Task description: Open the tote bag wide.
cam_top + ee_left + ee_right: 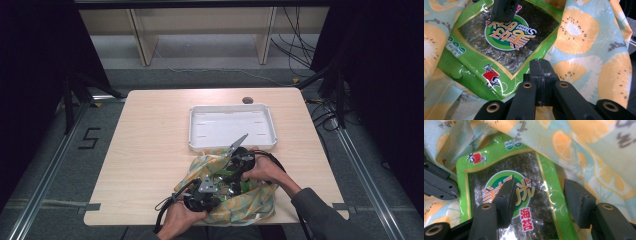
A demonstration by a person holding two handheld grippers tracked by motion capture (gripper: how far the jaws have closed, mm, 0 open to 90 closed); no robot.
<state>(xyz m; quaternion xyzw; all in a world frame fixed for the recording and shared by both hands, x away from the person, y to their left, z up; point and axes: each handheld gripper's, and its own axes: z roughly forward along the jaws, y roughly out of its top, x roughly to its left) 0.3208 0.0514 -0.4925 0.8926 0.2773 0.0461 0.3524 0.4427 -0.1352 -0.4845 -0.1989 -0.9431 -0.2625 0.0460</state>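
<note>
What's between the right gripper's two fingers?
The green seaweed packet lies between the right gripper's open jaws, seen in the right gripper view.

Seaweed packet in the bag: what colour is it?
Bright green with gold trim around a dark seaweed window; the seaweed packet shows best in the left gripper view, lying in the fruit-print bag.

Gleaming under the lights: a glossy green plastic seaweed packet [499, 45], crinkled film catching white glare. Lying around it, a soft matt cloth bag [584, 50] printed with fruit, creasing in loose folds. Showing matt black plastic, scuffed at the edges: the left tongs [541, 70]. Beyond, a smooth white plastic tray [232, 145] resting on pale wood-grain worktop [145, 145].
</note>
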